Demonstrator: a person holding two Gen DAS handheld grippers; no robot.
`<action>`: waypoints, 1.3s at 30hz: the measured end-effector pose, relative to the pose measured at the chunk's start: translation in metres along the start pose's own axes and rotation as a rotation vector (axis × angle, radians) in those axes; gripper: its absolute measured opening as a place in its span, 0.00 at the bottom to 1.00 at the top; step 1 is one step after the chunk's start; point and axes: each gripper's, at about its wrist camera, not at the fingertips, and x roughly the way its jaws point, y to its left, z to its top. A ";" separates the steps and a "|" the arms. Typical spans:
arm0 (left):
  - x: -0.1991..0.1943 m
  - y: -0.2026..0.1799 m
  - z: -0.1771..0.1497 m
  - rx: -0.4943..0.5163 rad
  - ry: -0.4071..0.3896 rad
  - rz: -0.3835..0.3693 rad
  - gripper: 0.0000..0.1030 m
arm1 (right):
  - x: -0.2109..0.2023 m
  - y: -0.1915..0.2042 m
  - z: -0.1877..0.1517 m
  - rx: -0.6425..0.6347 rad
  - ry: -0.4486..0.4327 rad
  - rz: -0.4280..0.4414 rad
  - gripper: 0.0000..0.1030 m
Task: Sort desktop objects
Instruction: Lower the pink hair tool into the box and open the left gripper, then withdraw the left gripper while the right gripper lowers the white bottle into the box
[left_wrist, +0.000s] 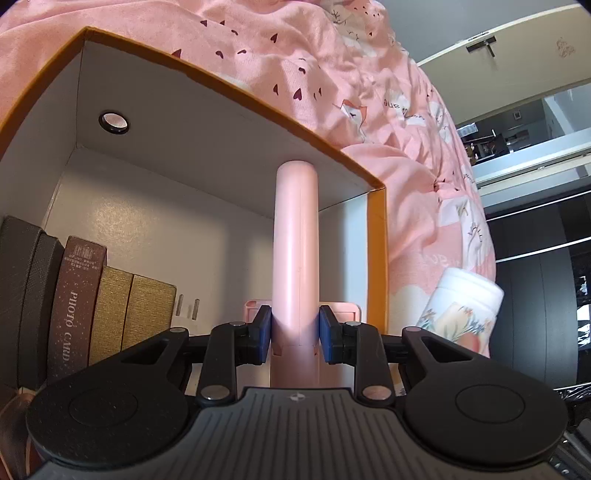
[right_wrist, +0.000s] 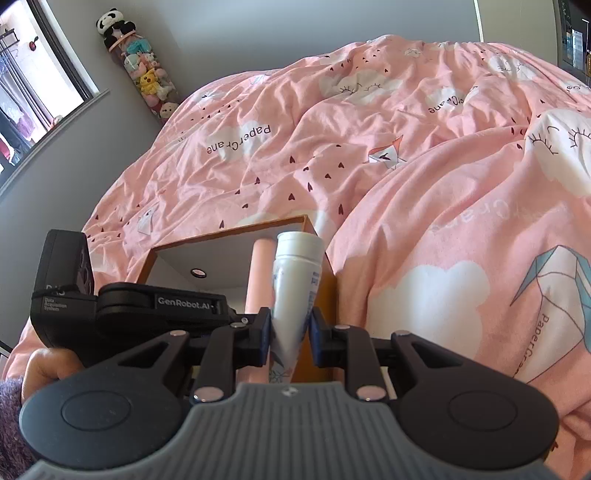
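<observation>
My left gripper (left_wrist: 295, 332) is shut on a long pale pink cylinder (left_wrist: 295, 243), which points into an orange-rimmed box (left_wrist: 236, 88) with white inner walls. My right gripper (right_wrist: 289, 332) is shut on a white tube with a floral print (right_wrist: 295, 280), cap end forward. In the right wrist view the tube hangs just above the near right corner of the box (right_wrist: 225, 232), and the pink cylinder (right_wrist: 260, 273) stands beside it. The same tube (left_wrist: 458, 310) shows at the right of the left wrist view, outside the box wall.
Inside the box stand a dark case (left_wrist: 22, 295), a brown "PHOTO CARD" box (left_wrist: 74, 306), two gold boxes (left_wrist: 129, 314), a white plug (left_wrist: 186, 310) and a pink flat item (left_wrist: 347, 314). A pink quilt (right_wrist: 406, 166) surrounds the box. A hand (right_wrist: 44, 369) holds the left gripper's body.
</observation>
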 end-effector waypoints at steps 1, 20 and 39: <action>0.002 0.001 0.000 0.002 0.004 0.006 0.29 | 0.001 0.000 0.001 -0.001 0.000 -0.001 0.22; 0.023 0.000 -0.005 0.056 0.060 0.102 0.34 | 0.008 0.003 -0.002 -0.014 0.025 0.004 0.22; 0.019 0.003 -0.025 0.106 0.112 0.077 0.29 | 0.001 0.008 -0.007 -0.023 0.017 -0.005 0.23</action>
